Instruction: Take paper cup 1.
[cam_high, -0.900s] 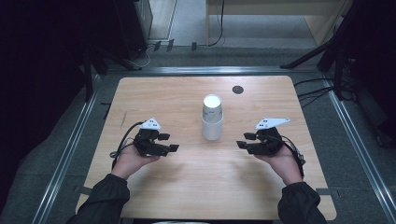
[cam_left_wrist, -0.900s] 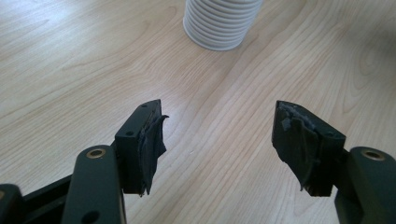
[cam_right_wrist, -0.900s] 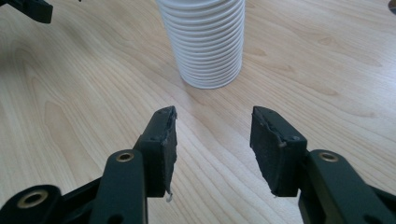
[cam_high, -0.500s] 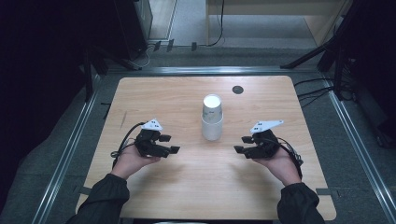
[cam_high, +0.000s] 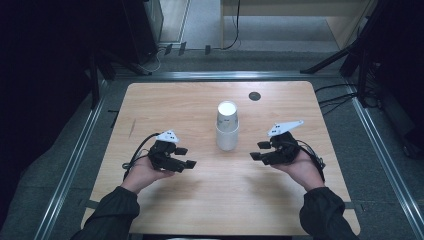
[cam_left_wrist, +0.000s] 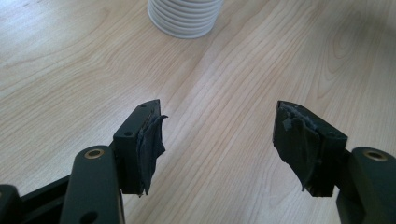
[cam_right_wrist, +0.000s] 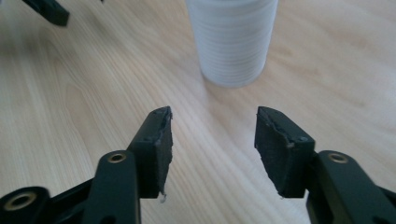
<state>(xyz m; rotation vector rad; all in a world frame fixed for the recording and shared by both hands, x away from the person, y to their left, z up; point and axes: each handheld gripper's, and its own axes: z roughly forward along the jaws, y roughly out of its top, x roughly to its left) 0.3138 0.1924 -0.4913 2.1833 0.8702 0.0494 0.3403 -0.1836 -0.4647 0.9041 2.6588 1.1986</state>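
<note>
A stack of white ribbed paper cups stands upright, upside down, near the middle of the wooden table. My left gripper is held low to the left of the stack and points toward it, with the cup base ahead of it. Its jaws stand apart over bare wood with nothing between them. My right gripper hovers to the right of the stack and faces it. Its jaws are likewise apart and hold nothing. Neither gripper touches the cups.
A dark round hole sits in the tabletop behind the cups at the right. Metal rails run along the floor on both sides of the table. The left gripper's tip appears at the top left of the right gripper view.
The right hand has shifted slightly left and toward the person. The left hand has edged a little toward the cups. Nothing was gripped or released.
</note>
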